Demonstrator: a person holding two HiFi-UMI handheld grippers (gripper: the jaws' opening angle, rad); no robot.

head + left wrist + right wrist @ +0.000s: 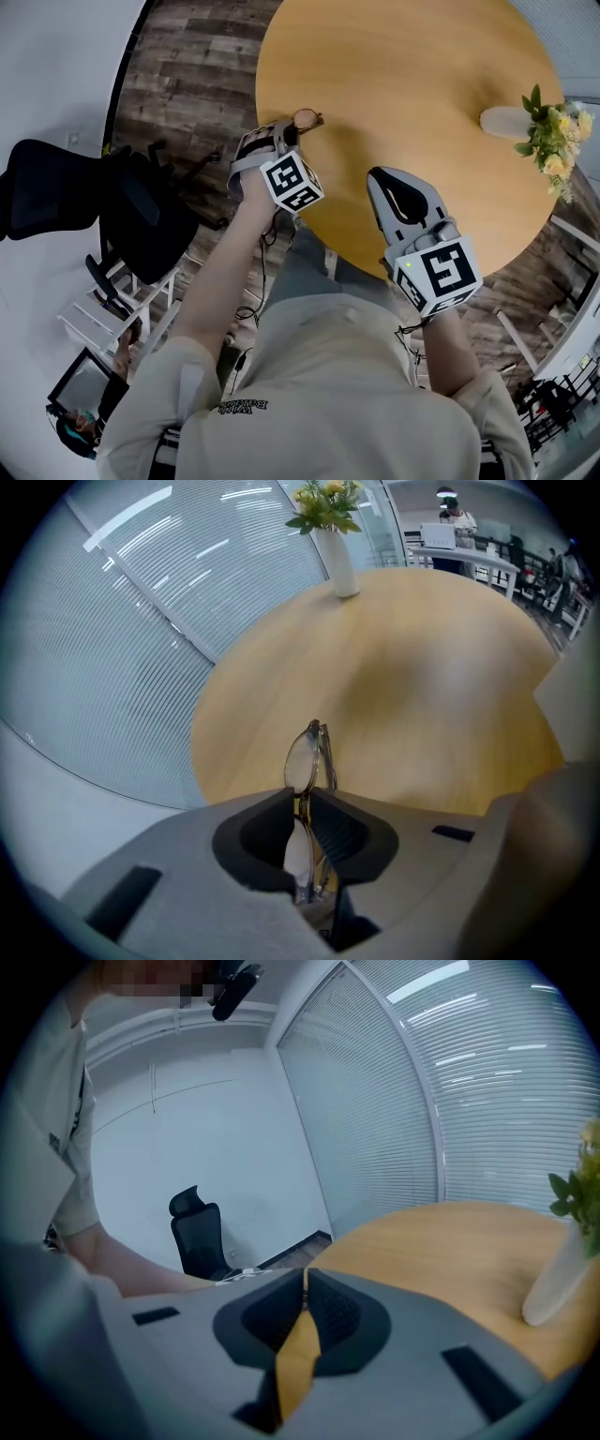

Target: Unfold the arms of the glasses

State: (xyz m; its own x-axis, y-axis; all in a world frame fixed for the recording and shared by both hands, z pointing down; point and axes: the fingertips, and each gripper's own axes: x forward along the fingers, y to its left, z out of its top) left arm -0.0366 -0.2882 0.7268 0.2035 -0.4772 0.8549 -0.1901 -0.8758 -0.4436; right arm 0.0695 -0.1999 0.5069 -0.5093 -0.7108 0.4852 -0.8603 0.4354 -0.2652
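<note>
The left claw [302, 797] is closed on the glasses [307, 757] near their middle and holds them on edge, arms folded, above the near edge of the table [422, 84]. The right claw [305, 1277] is empty, with its jaws together, close beside.

Left gripper [289, 131]: tilted steeply downward, jaws clamped on the glasses [306, 761], pads pressing the frame near its bridge. Left forearm [223, 272]: bare, stretched forward, short sleeve at the shoulder. Right gripper [380, 180]: angled shallowly downward, jaws closed tip to tip, nothing between them. Right forearm [452, 347]: bare, drawn in close to the torso.
</note>
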